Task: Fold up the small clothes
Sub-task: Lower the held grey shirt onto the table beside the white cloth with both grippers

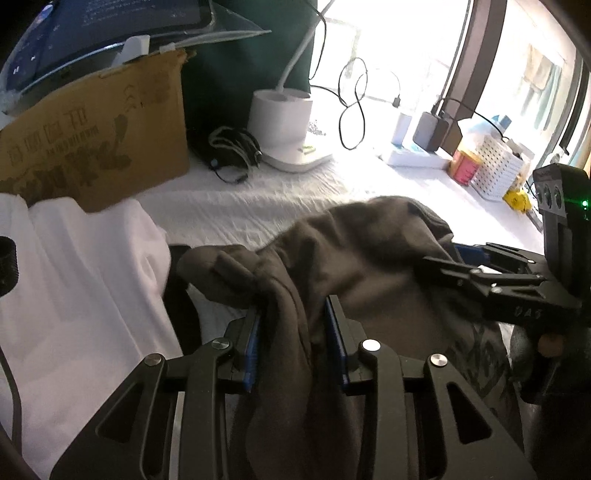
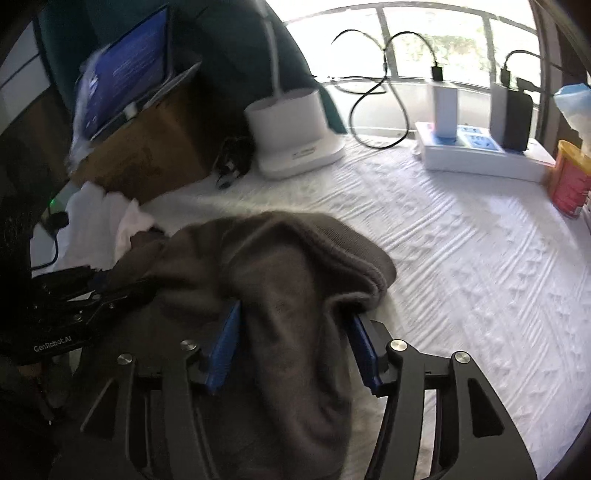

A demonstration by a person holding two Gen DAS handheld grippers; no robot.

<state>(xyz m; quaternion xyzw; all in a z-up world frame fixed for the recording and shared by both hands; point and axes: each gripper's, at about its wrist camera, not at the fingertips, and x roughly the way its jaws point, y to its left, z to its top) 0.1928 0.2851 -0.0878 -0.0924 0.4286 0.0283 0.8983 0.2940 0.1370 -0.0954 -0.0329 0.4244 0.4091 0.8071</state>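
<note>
A dark grey-brown garment (image 1: 354,251) is held up over the white bedsheet (image 1: 236,210). My left gripper (image 1: 293,317) is shut on a bunched edge of it, cloth hanging between the blue pads. My right gripper (image 2: 291,325) has its jaws wide, with a thick fold of the same garment (image 2: 280,258) draped between its blue pads. The right gripper also shows in the left wrist view (image 1: 480,280) at the garment's right side. The left gripper shows in the right wrist view (image 2: 92,291) at the garment's left side.
A white folded cloth (image 1: 85,266) lies at left by a cardboard box (image 1: 96,140) with a laptop (image 1: 110,29) on it. A white lamp base (image 1: 284,125), cables, a power strip (image 2: 480,155), a red tin (image 2: 569,181) and a white basket (image 1: 495,166) stand behind.
</note>
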